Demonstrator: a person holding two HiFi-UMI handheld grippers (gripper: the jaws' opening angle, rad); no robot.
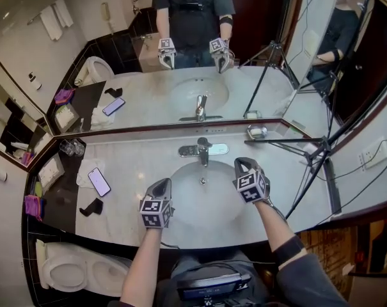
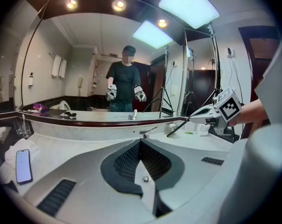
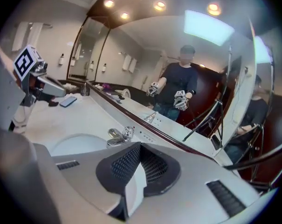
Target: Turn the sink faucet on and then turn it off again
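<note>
Here — left hand-held gripper and right hand-held gripper, both closed, empty.

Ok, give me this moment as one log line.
left gripper: shut, empty | right gripper: shut, empty | faucet: neither gripper touching | position: both above sink

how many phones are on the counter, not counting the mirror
1. The phone lies screen up on a white cloth left of the sink; the other one is its reflection.
</note>
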